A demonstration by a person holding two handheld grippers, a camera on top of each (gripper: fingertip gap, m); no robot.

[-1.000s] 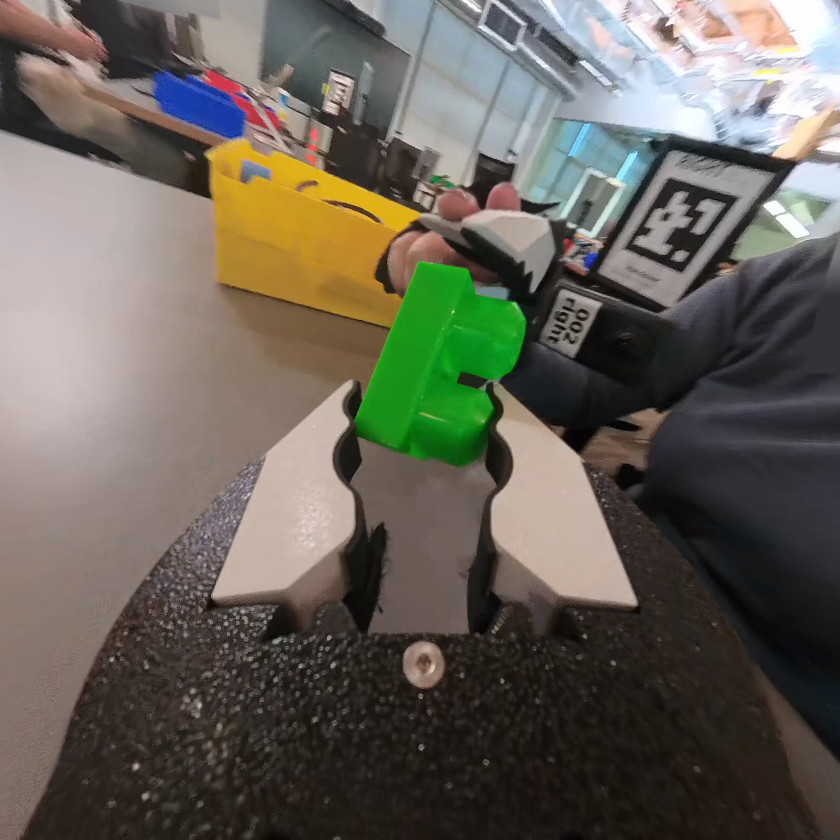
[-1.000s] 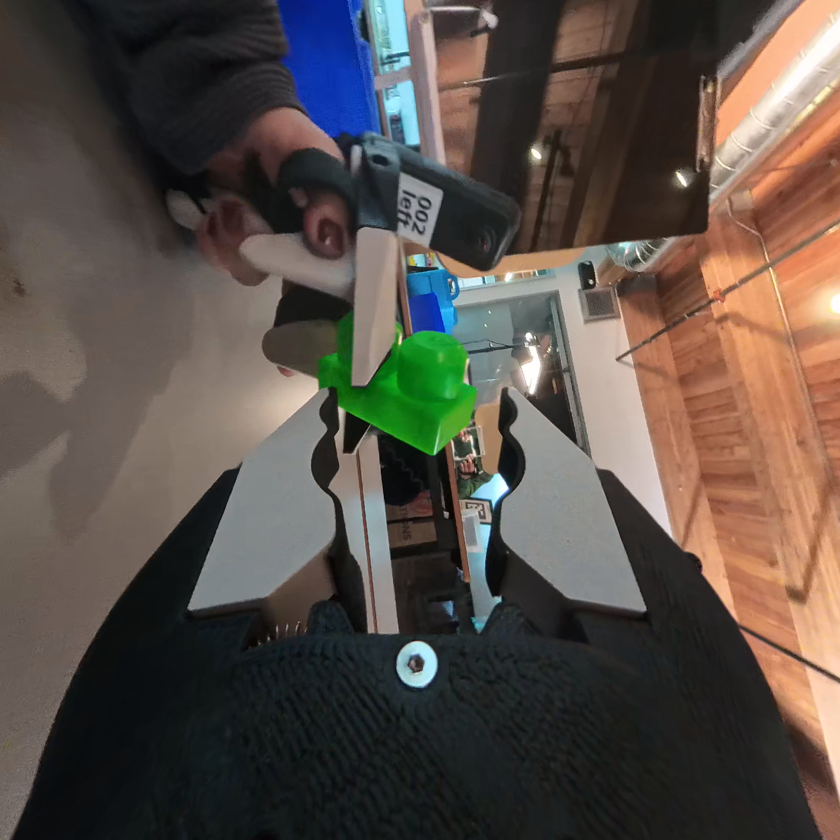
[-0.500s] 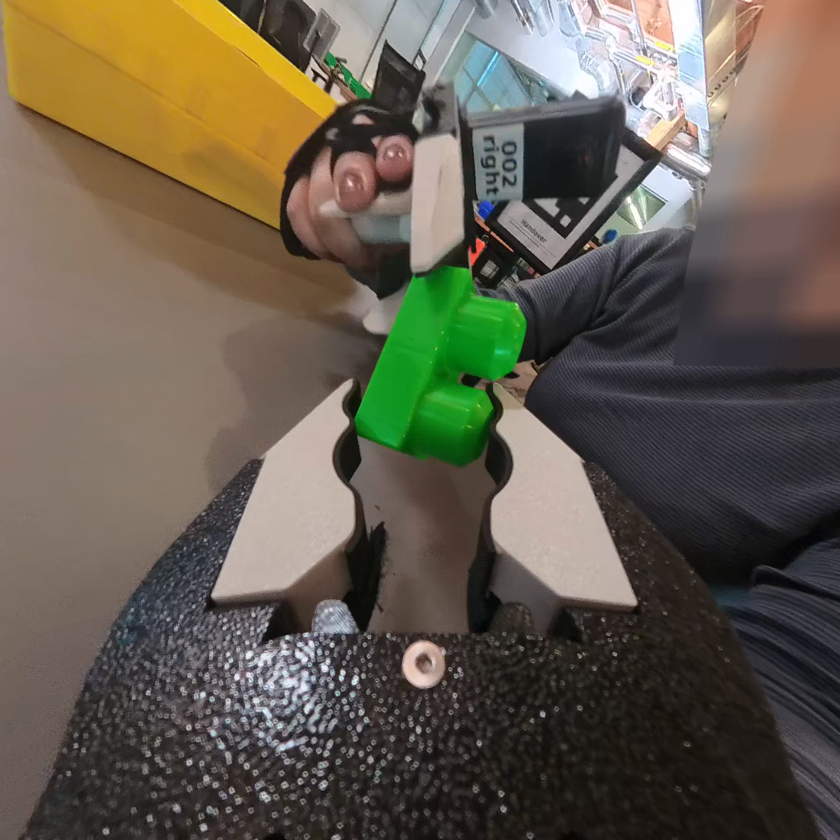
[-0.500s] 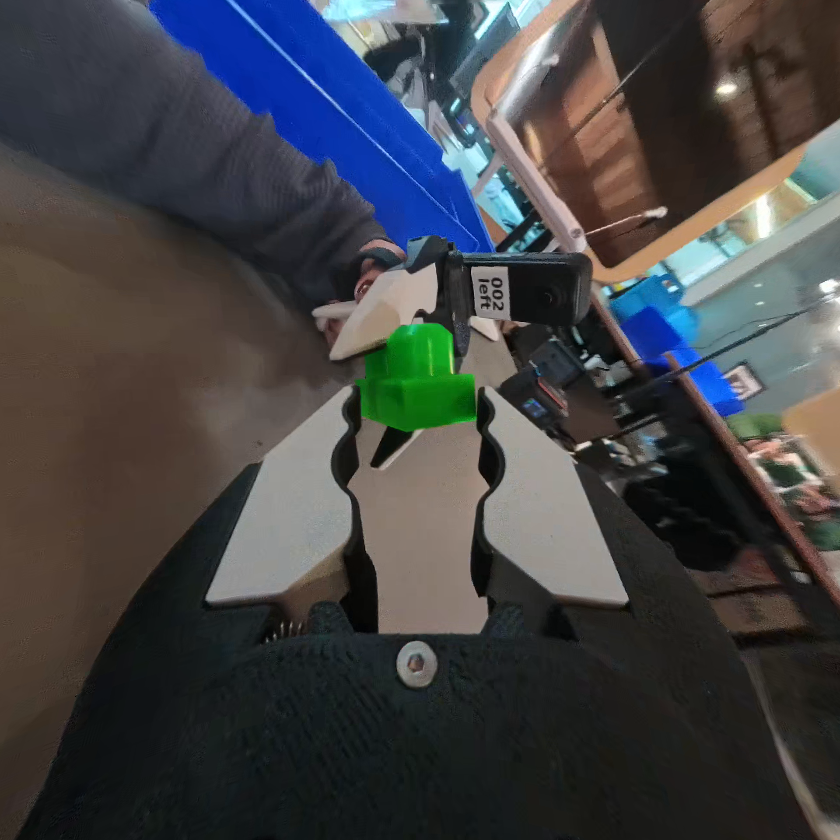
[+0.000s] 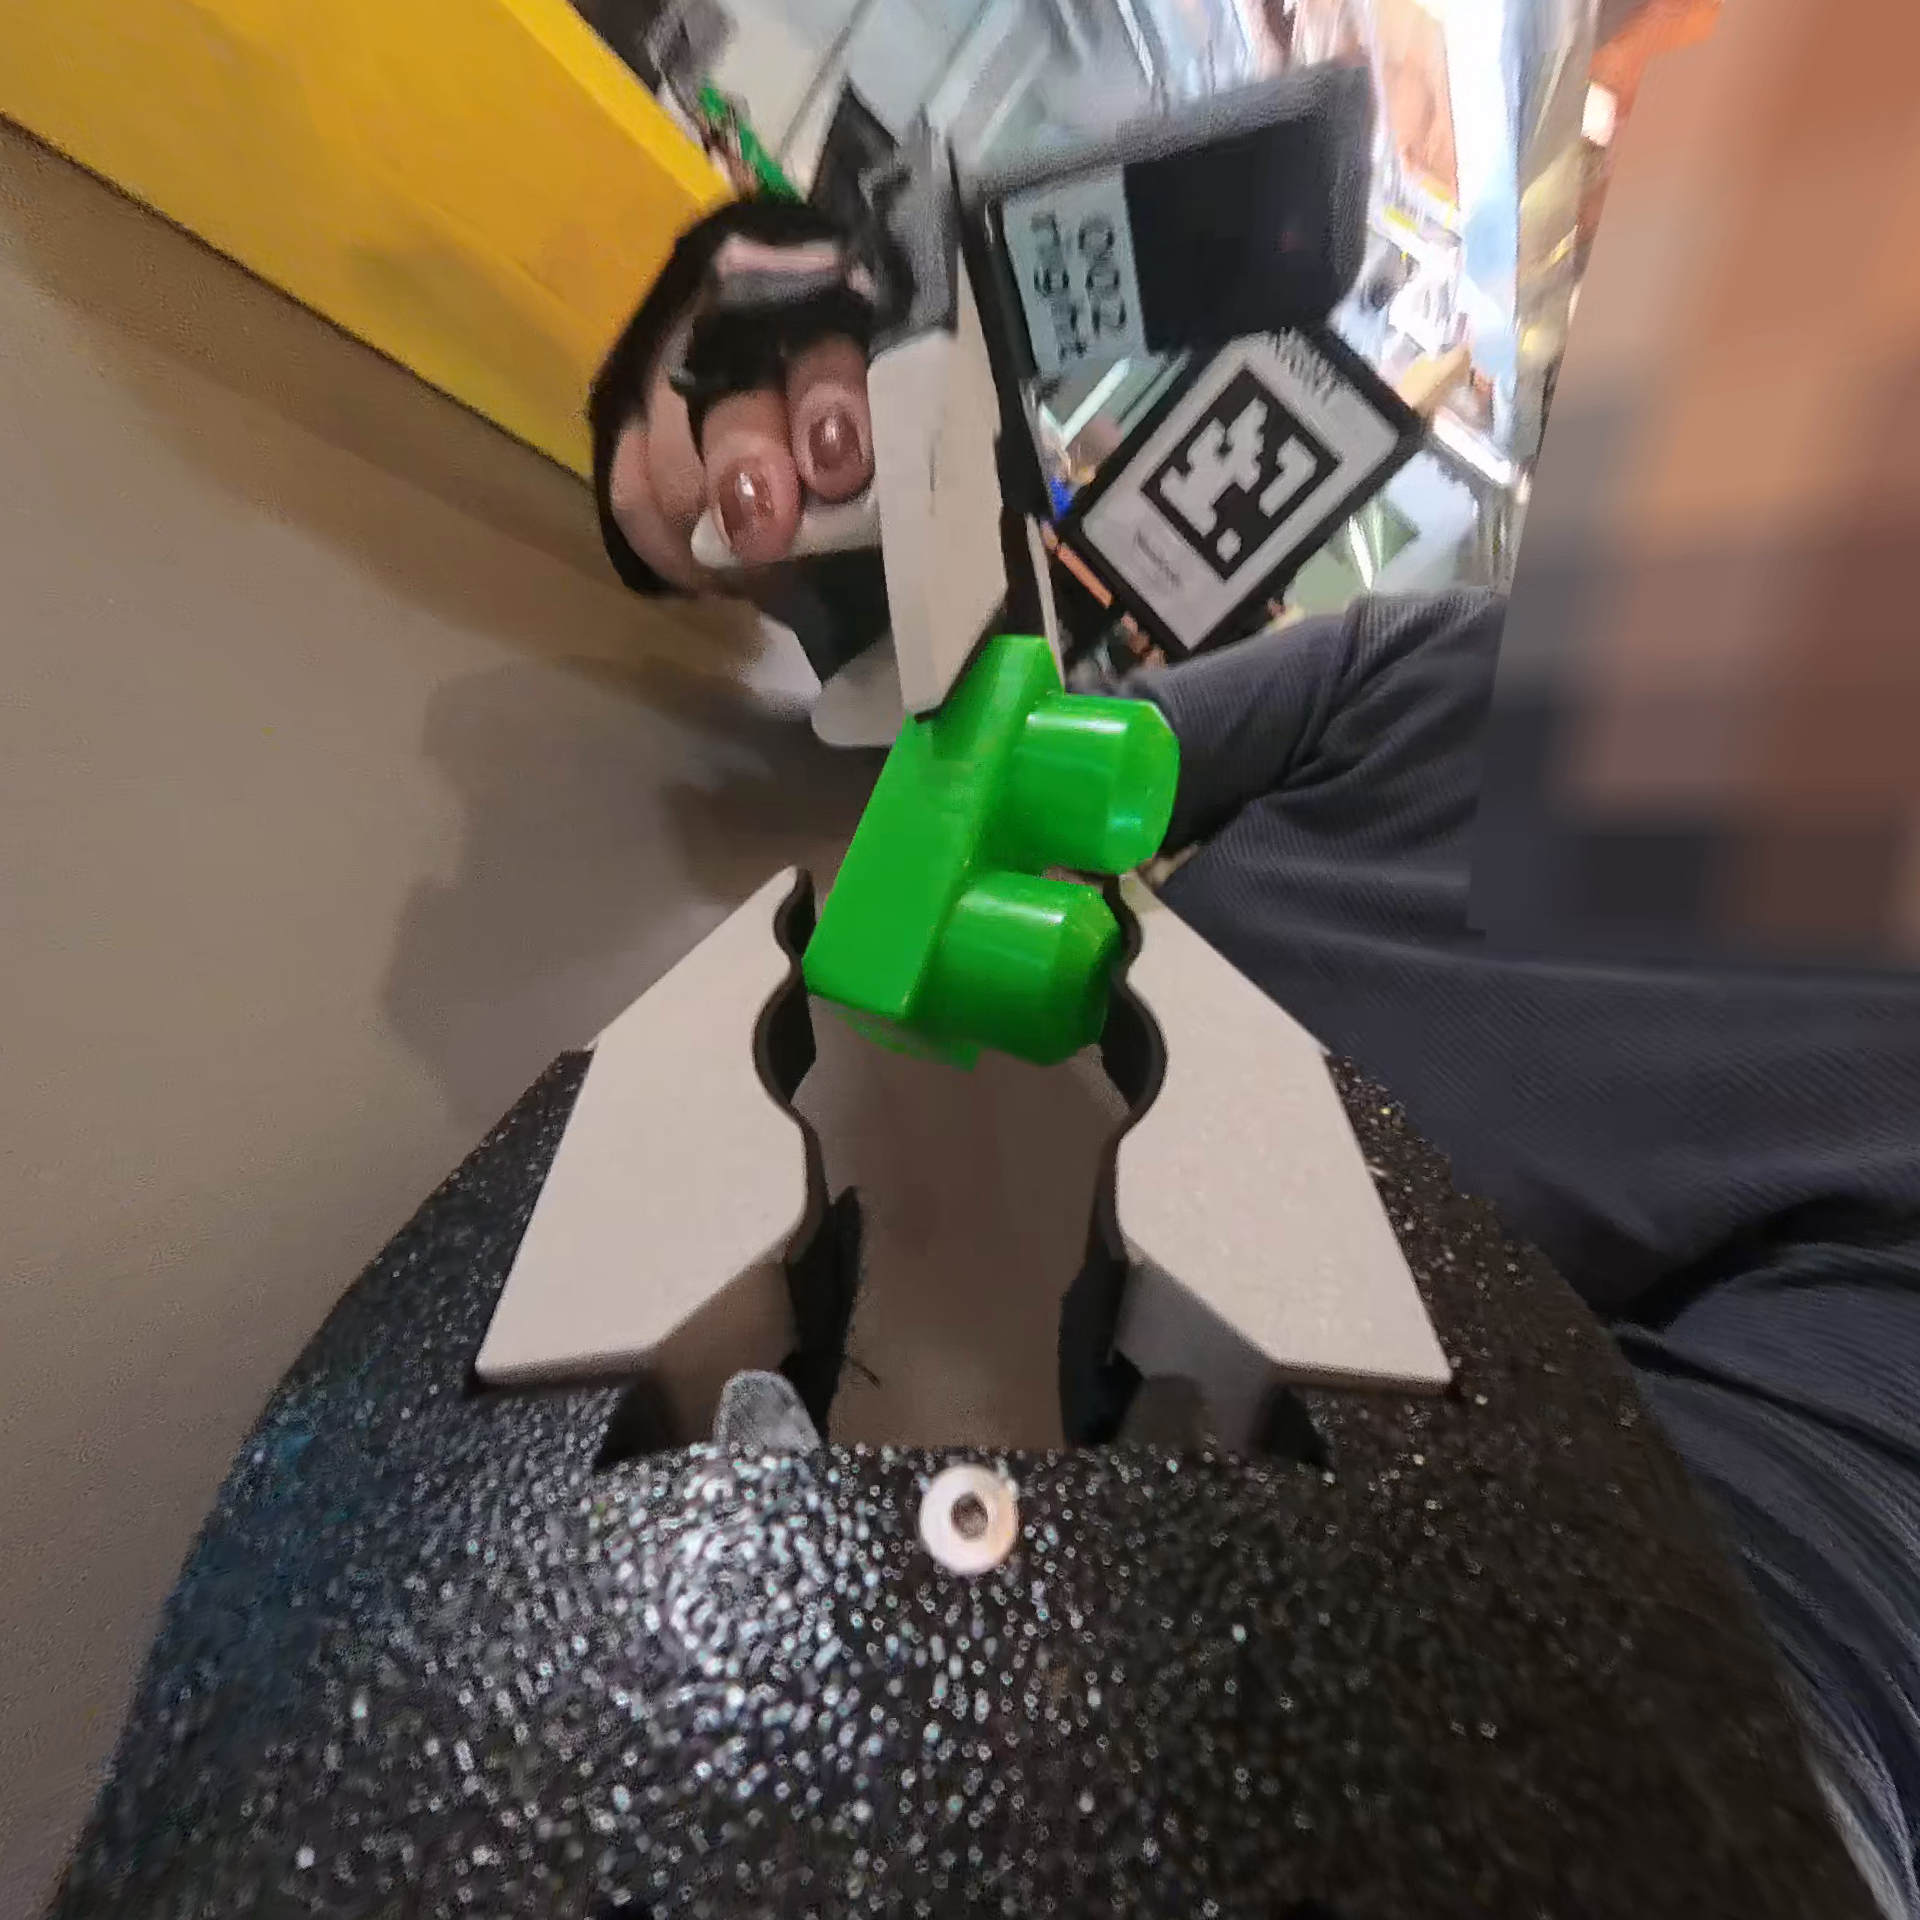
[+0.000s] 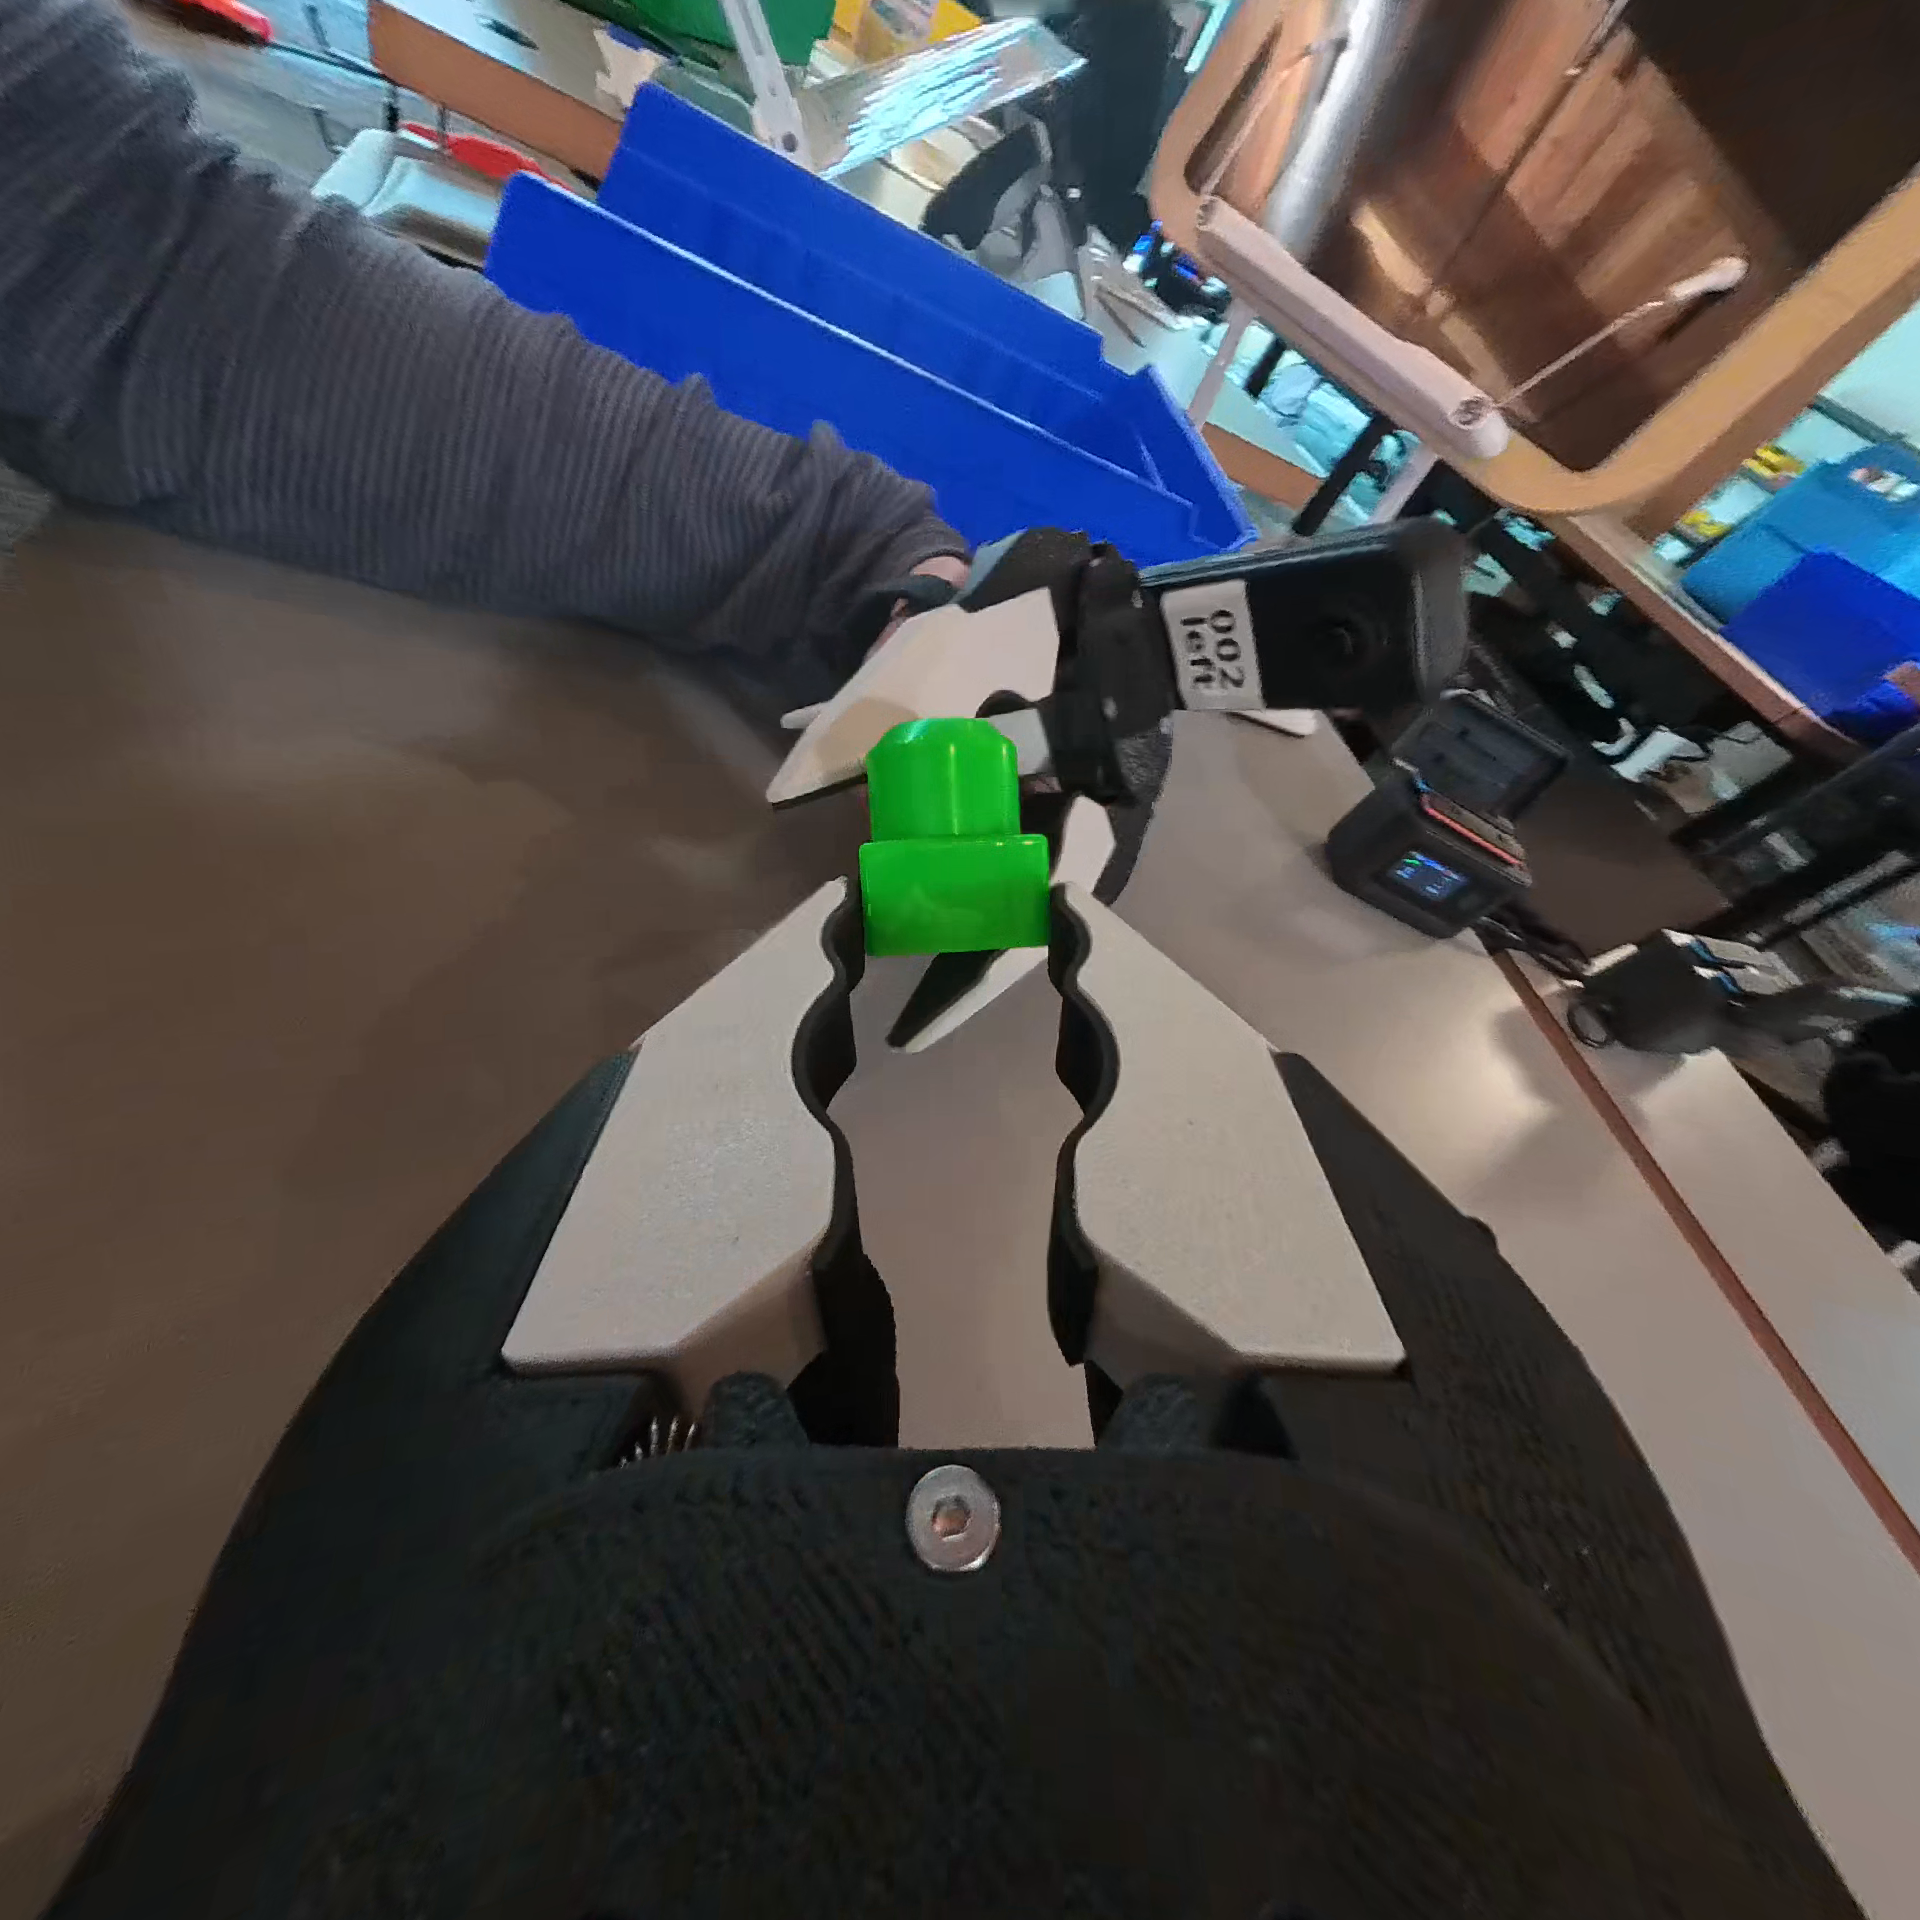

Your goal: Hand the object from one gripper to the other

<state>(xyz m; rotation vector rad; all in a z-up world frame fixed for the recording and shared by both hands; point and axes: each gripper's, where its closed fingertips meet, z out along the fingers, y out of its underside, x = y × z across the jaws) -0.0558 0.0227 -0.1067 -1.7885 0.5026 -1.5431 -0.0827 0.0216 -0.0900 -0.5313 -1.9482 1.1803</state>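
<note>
While pinched at the tips of both tools, green block hangs above tan table, studs sideways. Now clamped by right gripper across its base; a second back, those jaws stood wide around it. Left gripper still clenched on the stud end. Judged mid-handover: only the left's release remains. Farther out, yellow bin now nearer than before.

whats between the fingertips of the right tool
The green block, pinched at its flat base; the right wrist view shows it. The left tool grips the block too.
</note>
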